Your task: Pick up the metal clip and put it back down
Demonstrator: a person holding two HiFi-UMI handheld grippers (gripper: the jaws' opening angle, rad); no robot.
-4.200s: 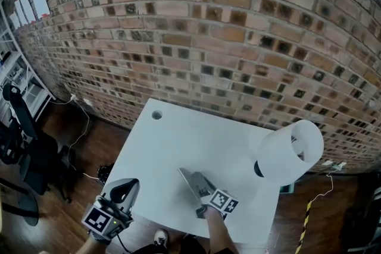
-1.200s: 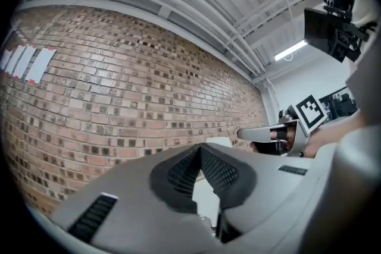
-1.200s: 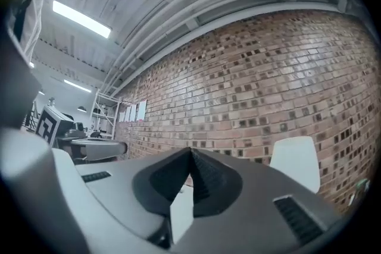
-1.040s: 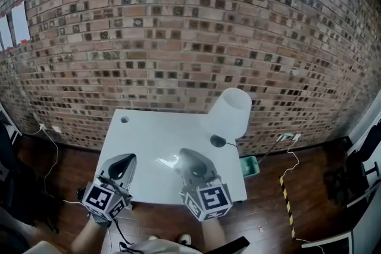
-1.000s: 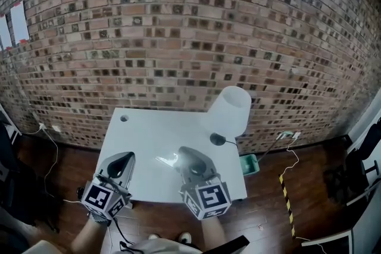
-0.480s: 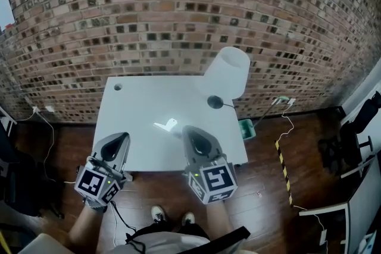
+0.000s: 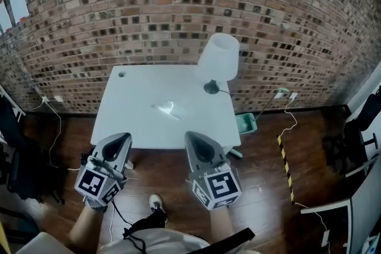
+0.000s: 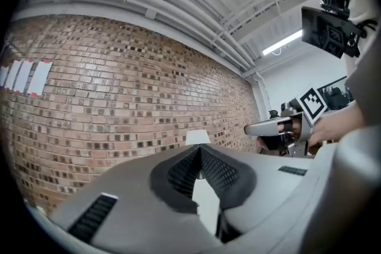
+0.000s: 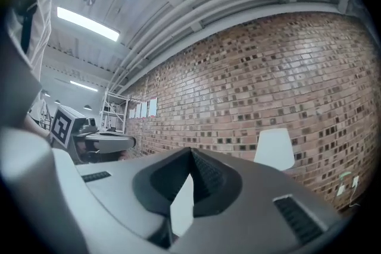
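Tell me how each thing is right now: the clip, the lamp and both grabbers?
metal clip: lying flat on the table, nothing touching it.
lamp: standing upright near the table's far edge.
left gripper: jaws shut, holding nothing, away from the clip.
right gripper: jaws shut, holding nothing, away from the clip.
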